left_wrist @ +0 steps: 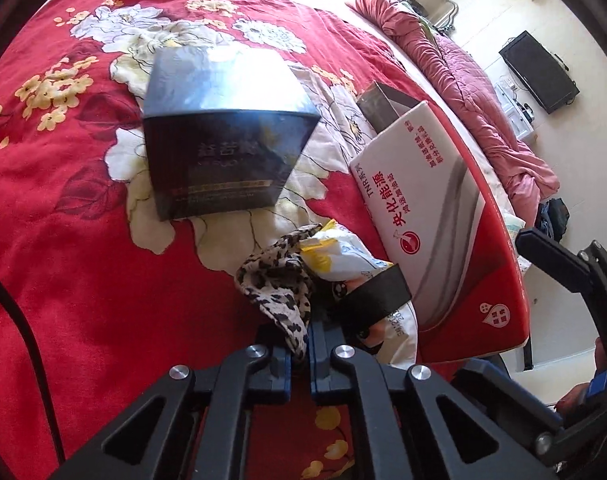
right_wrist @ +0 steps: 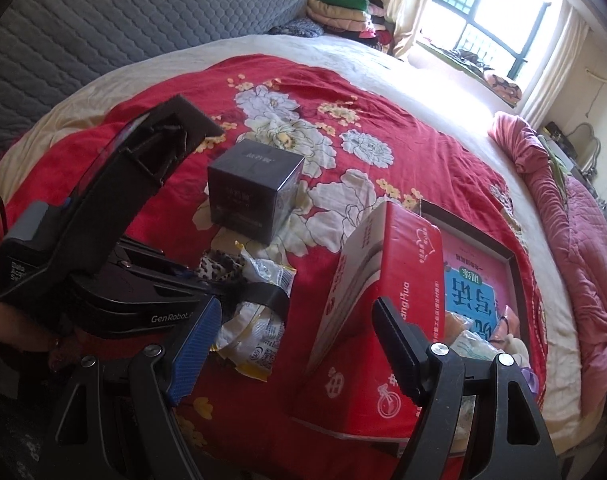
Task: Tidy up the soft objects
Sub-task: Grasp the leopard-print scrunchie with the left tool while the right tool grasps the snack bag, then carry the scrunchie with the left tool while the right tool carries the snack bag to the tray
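Note:
A leopard-print cloth (left_wrist: 279, 284) lies crumpled on the red flowered bedspread (left_wrist: 83, 240). My left gripper (left_wrist: 299, 342) is shut on its near edge, with the fabric pinched between the blue pads. Beside the cloth lies a white and yellow plastic packet (left_wrist: 343, 258) with a black band (left_wrist: 377, 294) across it. In the right wrist view my right gripper (right_wrist: 299, 354) hangs open above the bedspread, with nothing between its fingers. There the packet (right_wrist: 259, 330) sits just left of its gap, and the left gripper (right_wrist: 217, 292) reaches in from the left to the cloth (right_wrist: 219, 266).
A dark cube-shaped box (right_wrist: 251, 196) stands behind the cloth. A red and white carton (right_wrist: 379, 280) rises on the right, right next to the packet. Beyond it an open dark tray (right_wrist: 511, 256) holds a pink book and soft items. A pink quilt (right_wrist: 575, 240) lines the bed's far side.

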`<control>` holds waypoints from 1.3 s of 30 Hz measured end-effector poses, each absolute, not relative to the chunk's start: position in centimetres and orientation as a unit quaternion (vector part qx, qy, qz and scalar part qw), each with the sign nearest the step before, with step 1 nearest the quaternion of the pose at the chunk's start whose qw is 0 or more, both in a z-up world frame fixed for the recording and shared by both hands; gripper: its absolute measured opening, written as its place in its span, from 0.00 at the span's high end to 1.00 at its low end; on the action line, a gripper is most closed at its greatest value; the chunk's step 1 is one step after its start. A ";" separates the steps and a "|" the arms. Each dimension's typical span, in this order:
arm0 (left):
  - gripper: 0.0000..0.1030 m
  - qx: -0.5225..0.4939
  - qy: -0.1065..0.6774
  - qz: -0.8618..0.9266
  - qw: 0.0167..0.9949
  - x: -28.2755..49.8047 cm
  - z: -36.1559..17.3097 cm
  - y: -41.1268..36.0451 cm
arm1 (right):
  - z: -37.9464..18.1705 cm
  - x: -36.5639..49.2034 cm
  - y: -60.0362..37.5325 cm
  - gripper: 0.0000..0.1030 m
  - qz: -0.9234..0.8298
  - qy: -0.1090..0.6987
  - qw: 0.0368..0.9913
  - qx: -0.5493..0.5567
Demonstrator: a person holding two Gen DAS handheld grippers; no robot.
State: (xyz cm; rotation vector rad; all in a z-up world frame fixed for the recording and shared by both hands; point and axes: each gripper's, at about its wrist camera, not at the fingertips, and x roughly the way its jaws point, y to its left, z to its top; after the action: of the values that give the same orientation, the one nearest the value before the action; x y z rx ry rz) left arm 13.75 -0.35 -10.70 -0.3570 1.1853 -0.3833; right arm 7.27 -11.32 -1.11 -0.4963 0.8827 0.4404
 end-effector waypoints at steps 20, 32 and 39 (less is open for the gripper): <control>0.95 -0.198 0.529 -0.106 0.819 11.6 -9.3 9.7 | -10.1 11.9 -4.9 0.57 0.236 0.535 0.770 -0.257; 0.95 -0.158 0.473 -0.120 0.859 9.5 -3.0 6.6 | -2.8 11.1 -9.6 0.60 0.273 0.461 0.834 -0.134; 0.95 -0.118 0.440 -0.155 0.877 9.5 2.5 1.4 | 3.1 10.3 -16.2 0.60 0.234 0.409 0.878 -0.085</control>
State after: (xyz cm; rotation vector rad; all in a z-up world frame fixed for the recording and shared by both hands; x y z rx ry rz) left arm 9.49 1.43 2.45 -0.2461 0.9178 -0.3242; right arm 10.27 -16.20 3.14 -0.1762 0.8529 0.4882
